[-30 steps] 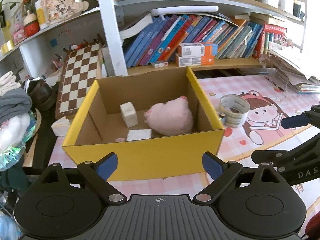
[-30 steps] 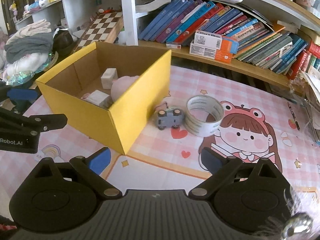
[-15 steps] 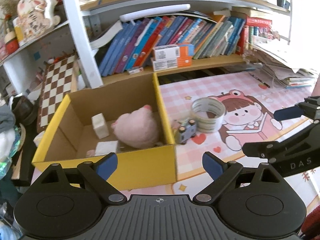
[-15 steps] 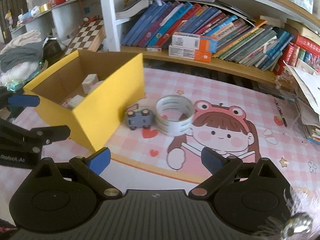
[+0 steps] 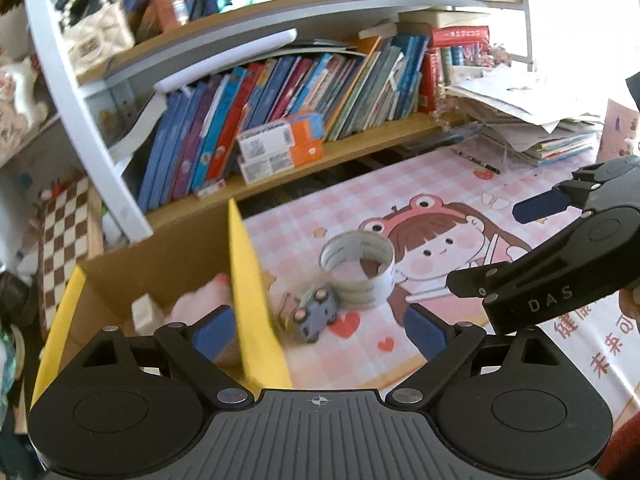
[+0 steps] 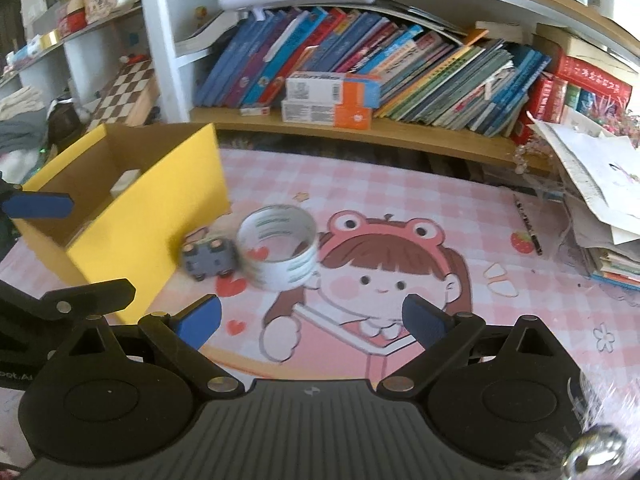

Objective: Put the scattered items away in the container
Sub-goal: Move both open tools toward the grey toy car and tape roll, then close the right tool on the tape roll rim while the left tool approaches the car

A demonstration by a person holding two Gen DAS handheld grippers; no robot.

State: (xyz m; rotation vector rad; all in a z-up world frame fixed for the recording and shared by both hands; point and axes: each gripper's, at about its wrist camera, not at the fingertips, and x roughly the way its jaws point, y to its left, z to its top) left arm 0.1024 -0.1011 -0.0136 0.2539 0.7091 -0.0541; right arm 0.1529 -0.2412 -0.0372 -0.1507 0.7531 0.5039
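Observation:
A yellow cardboard box (image 5: pixel 256 280) (image 6: pixel 132 216) stands on the pink mat and holds a pink plush toy (image 5: pixel 200 304) and a white block (image 5: pixel 142 314). A grey toy car (image 5: pixel 314 314) (image 6: pixel 208 260) lies on its side just right of the box. A roll of clear tape (image 5: pixel 358 268) (image 6: pixel 280 248) stands touching the car's right side. My left gripper (image 5: pixel 320 332) is open and empty, above the box's right wall. My right gripper (image 6: pixel 310 320) is open and empty, short of the tape roll.
A shelf of books (image 6: pixel 380 64) with orange-and-white cartons (image 6: pixel 332 100) runs along the back. A stack of papers (image 6: pixel 592 184) lies at the right. A chessboard (image 6: pixel 128 88) leans at the back left. A pen (image 6: pixel 528 228) lies on the mat.
Both grippers have swung to the right, away from the box and toward the tape roll and car. Both stay open and empty. The objects have not moved.

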